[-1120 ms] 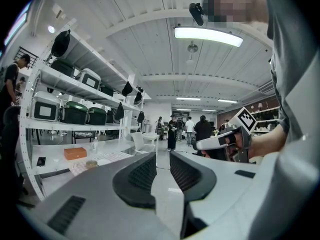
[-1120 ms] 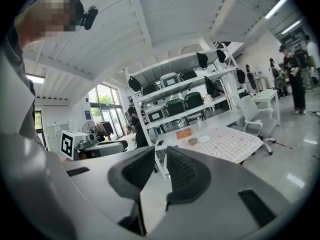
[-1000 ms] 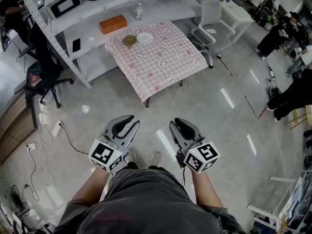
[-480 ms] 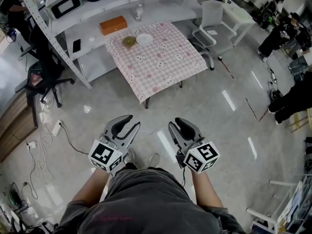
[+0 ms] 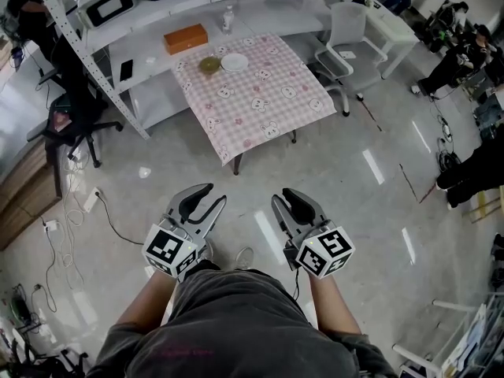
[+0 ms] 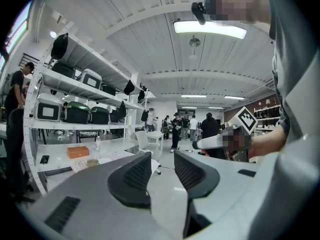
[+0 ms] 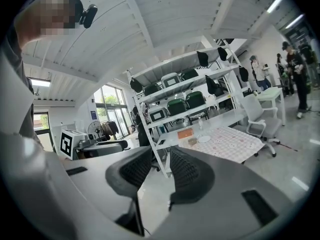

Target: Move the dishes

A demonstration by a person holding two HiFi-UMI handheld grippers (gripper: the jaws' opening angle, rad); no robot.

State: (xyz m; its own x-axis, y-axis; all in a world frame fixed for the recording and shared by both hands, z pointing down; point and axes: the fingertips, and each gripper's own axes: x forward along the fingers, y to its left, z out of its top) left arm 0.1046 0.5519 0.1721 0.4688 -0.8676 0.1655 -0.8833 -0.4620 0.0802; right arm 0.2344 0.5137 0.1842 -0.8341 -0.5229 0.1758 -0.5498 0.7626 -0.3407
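Observation:
A small brown-green bowl (image 5: 209, 65) and a white plate (image 5: 234, 61) sit side by side at the far edge of a table with a pink checked cloth (image 5: 260, 105). Both grippers are held low in front of the person, well short of the table. My left gripper (image 5: 208, 196) is open with nothing between its jaws, which have just been opening wide. My right gripper (image 5: 284, 200) is open with a narrower gap, having opened a little, and is empty. The right gripper view shows the plate (image 7: 203, 139) and bowl (image 7: 192, 141) far ahead; the left gripper view shows the bowl (image 6: 92, 162).
An orange box (image 5: 186, 38) and a bottle (image 5: 227, 18) stand on the white bench behind the table. A white chair (image 5: 346, 30) is at the table's right, a black office chair (image 5: 71, 120) at the left by a metal rack. Cables (image 5: 71, 223) lie on the floor; people (image 5: 472, 160) are at the right.
The left gripper's jaws have spread a little wider. The room has shifted slightly in the head view as the person steps; both grippers stay in front of the body.

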